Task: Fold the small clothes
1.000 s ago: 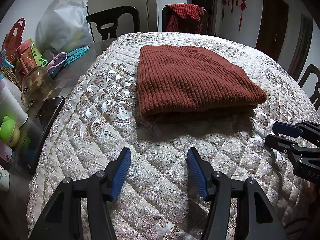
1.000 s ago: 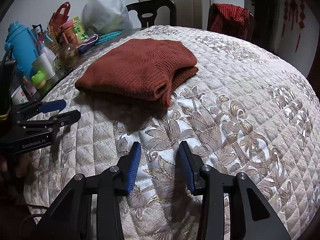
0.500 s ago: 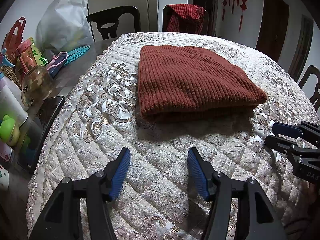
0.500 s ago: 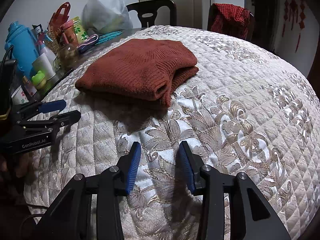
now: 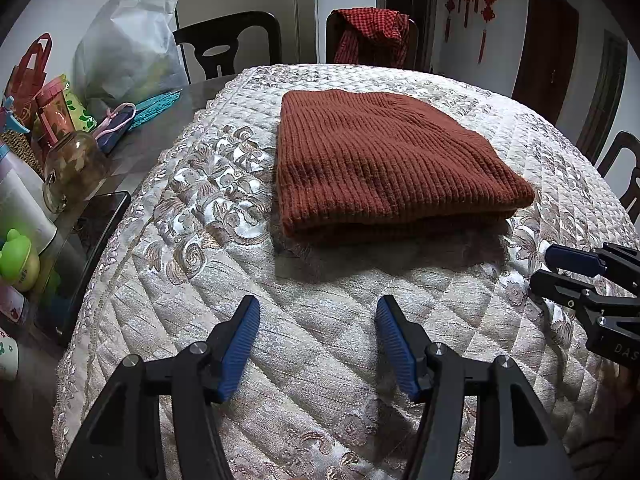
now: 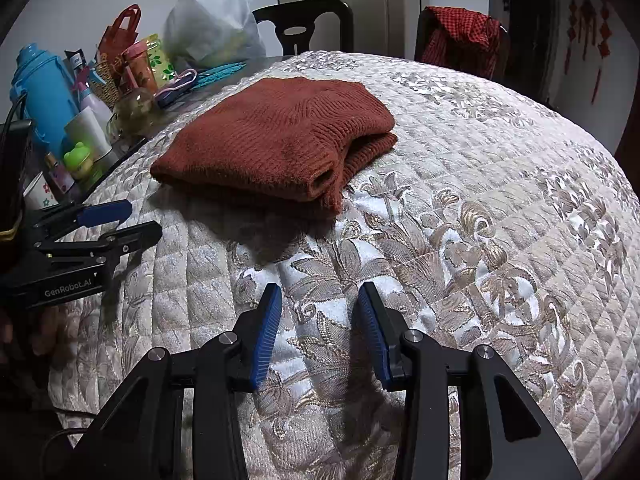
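**A:** How far along is the folding?

**B:** Looks basically done. The rust knit sweater [image 5: 384, 160] sits folded into a neat layered bundle on the quilted table cover [image 5: 312, 304]; maybe a final tidy is left, hard to say.

**A:** And the grippers?

**B:** Going left to right from the sweater's near edge: the left gripper [image 5: 318, 340] hangs just short of it, fingers wide, holding nothing. The right gripper [image 6: 319, 330] sits off the sweater's right corner, a narrower gap, also empty. Neither touches the sweater.

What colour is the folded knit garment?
Rust brown, ribbed knit garment; clearest in the left wrist view.
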Motion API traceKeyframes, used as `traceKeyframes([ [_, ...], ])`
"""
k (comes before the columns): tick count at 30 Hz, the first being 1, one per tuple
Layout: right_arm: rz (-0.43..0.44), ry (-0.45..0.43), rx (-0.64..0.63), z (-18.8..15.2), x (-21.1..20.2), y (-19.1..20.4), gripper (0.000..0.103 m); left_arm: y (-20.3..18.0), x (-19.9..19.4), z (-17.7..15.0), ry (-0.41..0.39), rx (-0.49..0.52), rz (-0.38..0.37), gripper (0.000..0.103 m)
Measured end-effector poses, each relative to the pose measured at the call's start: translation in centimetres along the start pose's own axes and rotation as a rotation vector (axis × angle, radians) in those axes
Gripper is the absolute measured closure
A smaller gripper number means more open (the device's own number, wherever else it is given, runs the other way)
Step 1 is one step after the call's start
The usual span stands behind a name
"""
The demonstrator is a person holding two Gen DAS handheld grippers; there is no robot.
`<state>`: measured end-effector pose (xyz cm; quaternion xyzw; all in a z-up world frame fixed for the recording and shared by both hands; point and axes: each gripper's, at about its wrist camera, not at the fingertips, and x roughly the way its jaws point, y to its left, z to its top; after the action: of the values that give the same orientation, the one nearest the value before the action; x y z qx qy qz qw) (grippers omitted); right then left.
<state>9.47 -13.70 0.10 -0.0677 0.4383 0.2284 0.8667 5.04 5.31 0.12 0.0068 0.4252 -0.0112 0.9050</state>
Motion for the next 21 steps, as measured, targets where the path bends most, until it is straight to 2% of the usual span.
traceKeyframes([
  [21,0.0,0.0,0.0,0.0,-0.01,-0.01,0.062,-0.01,0.0,-0.03,0.0,0.0,0.005,0.037],
])
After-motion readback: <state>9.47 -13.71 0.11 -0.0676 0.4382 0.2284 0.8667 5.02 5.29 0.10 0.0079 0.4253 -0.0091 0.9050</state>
